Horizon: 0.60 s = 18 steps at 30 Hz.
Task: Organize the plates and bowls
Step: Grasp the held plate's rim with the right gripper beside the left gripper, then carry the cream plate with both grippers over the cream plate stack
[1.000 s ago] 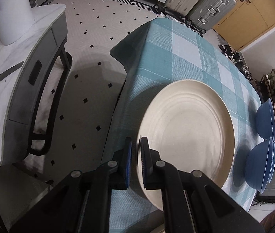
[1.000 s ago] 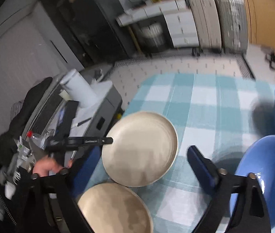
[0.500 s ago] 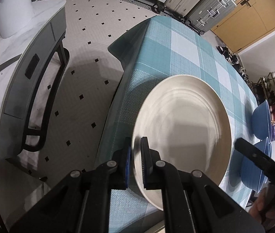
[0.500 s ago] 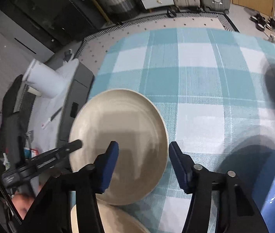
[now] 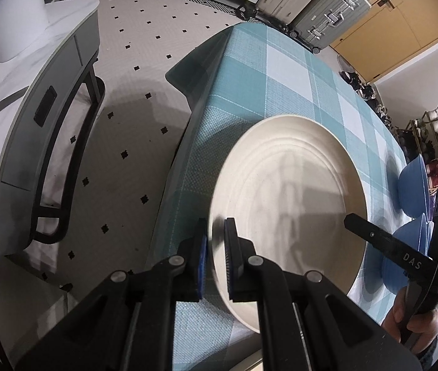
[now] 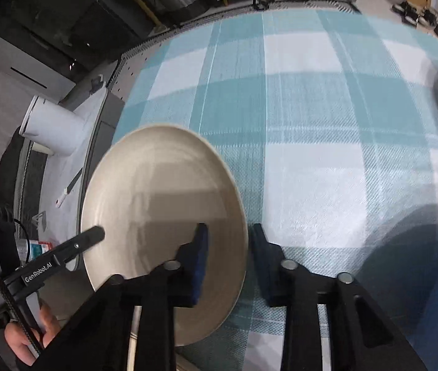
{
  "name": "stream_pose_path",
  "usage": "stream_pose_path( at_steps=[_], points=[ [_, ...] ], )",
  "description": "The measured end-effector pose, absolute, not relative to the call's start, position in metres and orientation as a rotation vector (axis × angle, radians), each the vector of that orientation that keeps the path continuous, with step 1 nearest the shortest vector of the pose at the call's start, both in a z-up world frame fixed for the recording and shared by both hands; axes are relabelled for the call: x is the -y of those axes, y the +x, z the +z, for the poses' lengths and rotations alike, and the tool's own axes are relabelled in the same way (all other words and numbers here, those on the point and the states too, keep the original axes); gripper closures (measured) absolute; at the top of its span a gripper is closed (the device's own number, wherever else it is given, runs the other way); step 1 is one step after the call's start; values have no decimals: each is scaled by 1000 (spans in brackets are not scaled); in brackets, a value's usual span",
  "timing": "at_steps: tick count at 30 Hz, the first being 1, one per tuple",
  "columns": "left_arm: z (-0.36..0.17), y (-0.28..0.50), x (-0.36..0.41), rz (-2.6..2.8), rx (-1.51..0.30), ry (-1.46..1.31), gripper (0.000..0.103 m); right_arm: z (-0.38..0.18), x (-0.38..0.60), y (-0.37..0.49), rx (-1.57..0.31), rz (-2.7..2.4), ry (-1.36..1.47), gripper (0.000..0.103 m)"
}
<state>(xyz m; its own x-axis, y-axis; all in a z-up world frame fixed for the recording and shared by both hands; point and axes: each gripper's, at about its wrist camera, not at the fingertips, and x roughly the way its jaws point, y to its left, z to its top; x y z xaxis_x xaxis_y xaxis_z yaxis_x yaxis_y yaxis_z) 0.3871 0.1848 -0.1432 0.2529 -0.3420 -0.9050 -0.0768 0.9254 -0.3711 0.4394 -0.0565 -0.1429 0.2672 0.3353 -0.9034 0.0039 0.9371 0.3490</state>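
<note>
The left tool (image 5: 216,256) is clamped on the near rim of the cream plate (image 5: 290,210), which sits at the checked desk's (image 5: 268,92) corner. The right tool (image 6: 228,259) straddles the plate's opposite rim, its jaws closing; contact seems not yet made, though blur hinders judgement. Blue bowls (image 5: 414,191) stand beyond.

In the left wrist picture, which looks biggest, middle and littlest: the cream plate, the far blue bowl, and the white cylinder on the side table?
1. Cream plate, the biggest by far, though it is nearest the camera.
2. White cylinder, cut off by the picture edge.
3. Far blue bowl, the littlest-looking, but seen edge-on and farther away, so its true size is unsure.
</note>
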Motion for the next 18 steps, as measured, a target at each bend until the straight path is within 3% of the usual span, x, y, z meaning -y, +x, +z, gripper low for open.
stream_pose_path(
  at_steps=[3, 18],
  points=[
    [-143, 387, -184, -188, -1313, -374, 97, -145, 60, 438, -1278, 218, 320, 93],
    [-119, 386, -190, -194, -1282, -403, 97, -113, 58, 435, -1192, 218, 305, 96]
  ],
)
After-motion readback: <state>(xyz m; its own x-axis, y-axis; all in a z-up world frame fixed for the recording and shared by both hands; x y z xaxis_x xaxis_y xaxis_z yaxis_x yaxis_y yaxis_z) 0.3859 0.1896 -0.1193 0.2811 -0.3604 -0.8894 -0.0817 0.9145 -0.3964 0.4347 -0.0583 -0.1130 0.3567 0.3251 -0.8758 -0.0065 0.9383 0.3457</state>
